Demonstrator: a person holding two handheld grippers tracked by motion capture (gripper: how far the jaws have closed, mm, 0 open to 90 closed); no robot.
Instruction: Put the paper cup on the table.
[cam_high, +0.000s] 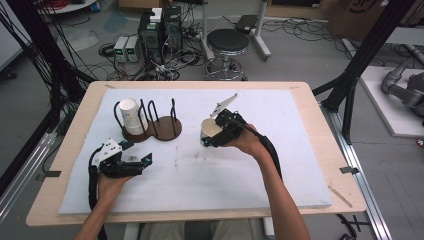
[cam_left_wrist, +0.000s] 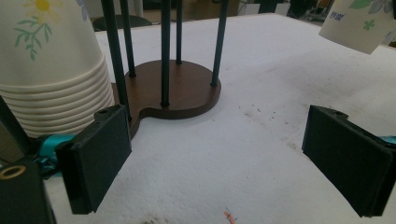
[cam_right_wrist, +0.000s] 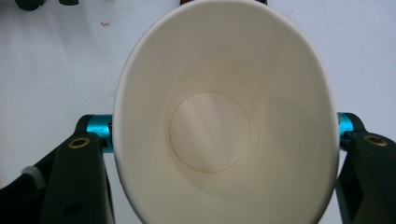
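A white paper cup (cam_high: 209, 129) is tilted just above the mat, with my right gripper (cam_high: 214, 136) shut on it. In the right gripper view I look into the cup's open mouth (cam_right_wrist: 210, 130), pressed slightly oval between the jaws. A stack of upside-down floral paper cups (cam_high: 129, 115) stands in the left ring of a brown-based wire cup rack (cam_high: 167, 129). My left gripper (cam_high: 137, 153) rests low on the mat in front of the rack, open and holding nothing. In its own view the stack (cam_left_wrist: 46, 60) is at the left, the rack base (cam_left_wrist: 180, 88) ahead, and the held cup (cam_left_wrist: 355, 21) at the top right.
A white foam mat (cam_high: 210, 175) covers most of the wooden table (cam_high: 327, 150). Behind the table on the floor are a black stool (cam_high: 227, 42), computer boxes (cam_high: 160, 30) and tangled cables. Black frame legs stand at both sides.
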